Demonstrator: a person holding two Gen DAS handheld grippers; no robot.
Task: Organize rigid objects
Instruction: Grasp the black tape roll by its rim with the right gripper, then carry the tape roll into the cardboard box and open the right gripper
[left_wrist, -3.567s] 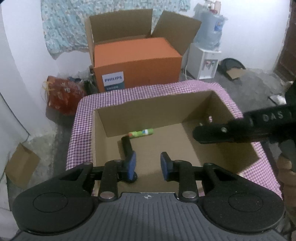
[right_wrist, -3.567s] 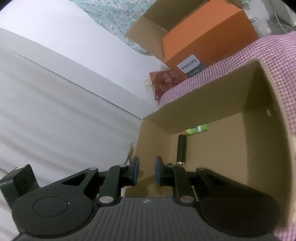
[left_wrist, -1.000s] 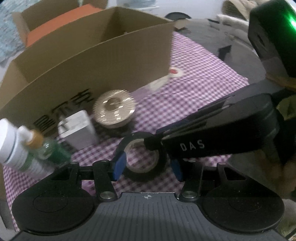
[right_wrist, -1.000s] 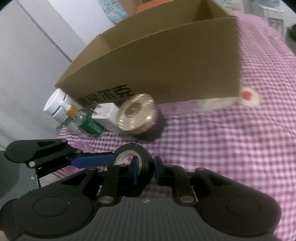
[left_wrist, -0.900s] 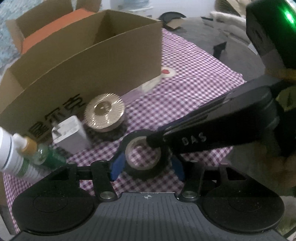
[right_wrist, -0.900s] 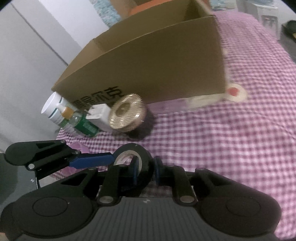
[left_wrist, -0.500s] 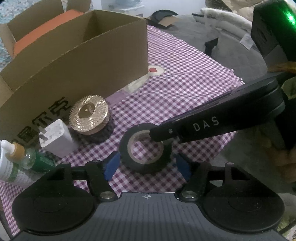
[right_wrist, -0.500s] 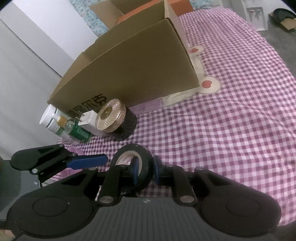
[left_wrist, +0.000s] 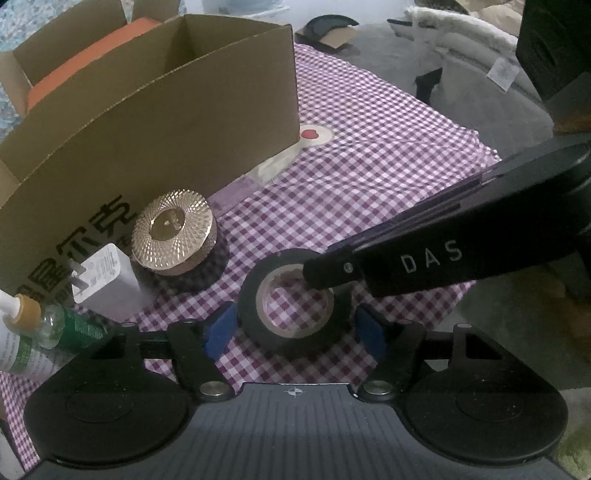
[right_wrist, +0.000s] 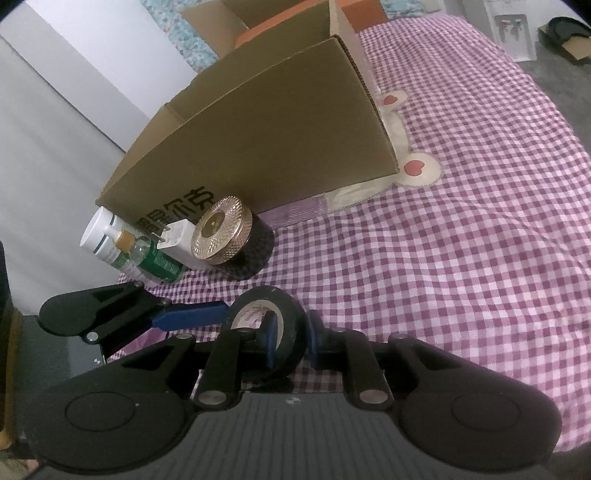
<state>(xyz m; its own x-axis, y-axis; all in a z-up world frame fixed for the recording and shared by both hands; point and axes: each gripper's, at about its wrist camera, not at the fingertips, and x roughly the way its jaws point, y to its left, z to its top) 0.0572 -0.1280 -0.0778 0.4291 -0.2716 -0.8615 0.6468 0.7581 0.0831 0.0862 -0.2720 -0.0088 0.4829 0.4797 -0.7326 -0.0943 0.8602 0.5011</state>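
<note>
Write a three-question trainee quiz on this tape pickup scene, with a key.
1. True or false: the right gripper pinches the wall of the black tape roll.
2. Which gripper stands open around the roll? A left B right
3. Fill in: the gold-lidded jar stands ____ the cardboard box.

Key: 1 true; 2 A; 3 outside, by its printed wall.

Matt black tape roll (left_wrist: 293, 302), pale papery core. Checked woven cloth (right_wrist: 461, 236), soft, lightly creased. Plain matt corrugated cardboard box (left_wrist: 155, 107). Shiny gold metallic jar lid (left_wrist: 173, 229), finely ridged. Smooth white plastic charger (left_wrist: 105, 282). Glossy clear-green bottle (right_wrist: 155, 264). Matt black plastic gripper bodies, blue rubbery pads (left_wrist: 219, 328).
</note>
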